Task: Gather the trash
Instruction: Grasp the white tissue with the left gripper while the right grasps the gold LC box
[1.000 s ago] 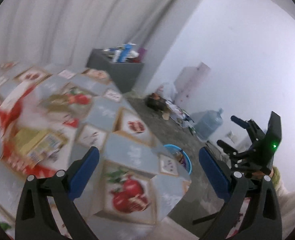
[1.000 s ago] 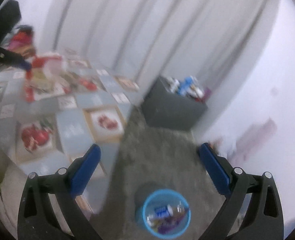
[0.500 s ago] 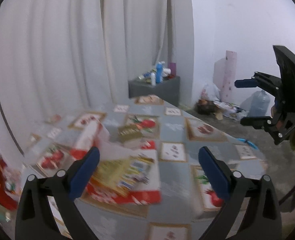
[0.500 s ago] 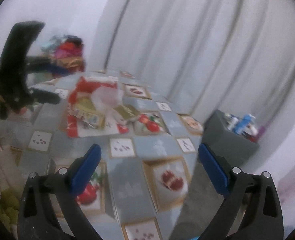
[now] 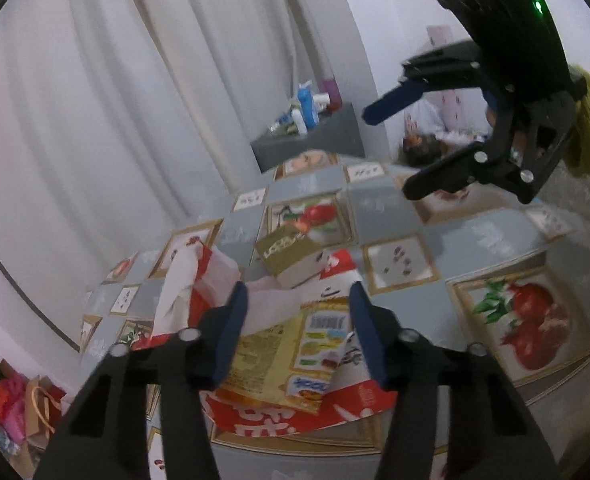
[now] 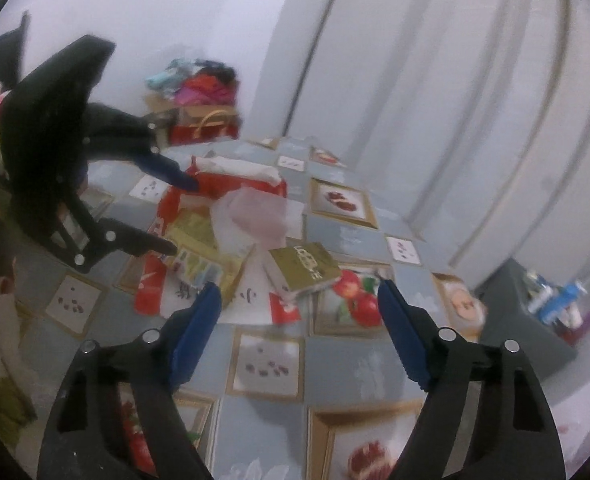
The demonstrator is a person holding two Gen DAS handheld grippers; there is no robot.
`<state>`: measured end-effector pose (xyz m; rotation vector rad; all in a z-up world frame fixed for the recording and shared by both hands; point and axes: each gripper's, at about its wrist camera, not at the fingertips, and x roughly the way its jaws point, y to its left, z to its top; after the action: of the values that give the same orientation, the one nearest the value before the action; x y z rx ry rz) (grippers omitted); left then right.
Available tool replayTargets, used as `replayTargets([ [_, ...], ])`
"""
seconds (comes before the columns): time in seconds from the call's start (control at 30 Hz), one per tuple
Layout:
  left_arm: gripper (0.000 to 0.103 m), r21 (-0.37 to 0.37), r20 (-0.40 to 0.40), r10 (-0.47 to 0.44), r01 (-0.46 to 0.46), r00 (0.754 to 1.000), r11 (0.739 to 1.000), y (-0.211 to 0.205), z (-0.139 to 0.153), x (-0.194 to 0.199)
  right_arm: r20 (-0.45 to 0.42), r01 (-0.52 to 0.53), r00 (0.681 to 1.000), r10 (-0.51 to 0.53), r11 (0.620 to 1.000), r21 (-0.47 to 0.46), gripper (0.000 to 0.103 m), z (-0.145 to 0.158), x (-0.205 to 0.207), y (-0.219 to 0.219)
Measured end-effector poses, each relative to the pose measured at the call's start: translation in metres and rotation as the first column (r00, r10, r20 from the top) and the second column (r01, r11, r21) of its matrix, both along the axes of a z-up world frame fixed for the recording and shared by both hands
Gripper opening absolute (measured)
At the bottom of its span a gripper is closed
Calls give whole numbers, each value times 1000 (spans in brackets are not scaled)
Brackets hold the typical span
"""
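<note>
trash [image 5: 295,344] now right under the left tongs [image 5: 298,320], open, empty; right tongs [image 6: 295,320] open too, nearing the desk [image 6: 335,364].

both tongs gape: left tongs [image 5: 298,308], right tongs [image 6: 297,302].

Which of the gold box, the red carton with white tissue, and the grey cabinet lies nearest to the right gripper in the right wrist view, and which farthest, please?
From the right gripper, nearest first:
1. The gold box, just ahead between the open jaws, on the table.
2. The red carton with white tissue, farther back on the table, left of centre, by the left gripper.
3. The grey cabinet, off the table to the right.
</note>
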<state>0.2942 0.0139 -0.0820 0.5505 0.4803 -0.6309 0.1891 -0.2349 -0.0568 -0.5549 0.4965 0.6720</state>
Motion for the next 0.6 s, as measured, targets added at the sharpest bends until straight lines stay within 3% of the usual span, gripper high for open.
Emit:
replayTargets([
  [0.1, 29, 23, 2, 11, -11, 1000, 1000, 3, -3, 13, -16, -64, 998, 63, 997, -32, 65, -8, 13, 11],
  [0.4, 29, 97, -21, -26, 28, 999, 995, 4, -14, 36, -93, -183, 981, 173, 977, -112, 53, -34, 52, 32],
  [0.5, 29, 53, -50, -11, 14, 999, 998, 12, -10, 44, -103, -191, 978, 180, 976, -106, 53, -36, 61, 32],
  [0.6, 29, 9, -86, -1, 2, 996, 1000, 20, -8, 53, -116, -194, 976, 182, 976, -102, 63, -37, 69, 31],
])
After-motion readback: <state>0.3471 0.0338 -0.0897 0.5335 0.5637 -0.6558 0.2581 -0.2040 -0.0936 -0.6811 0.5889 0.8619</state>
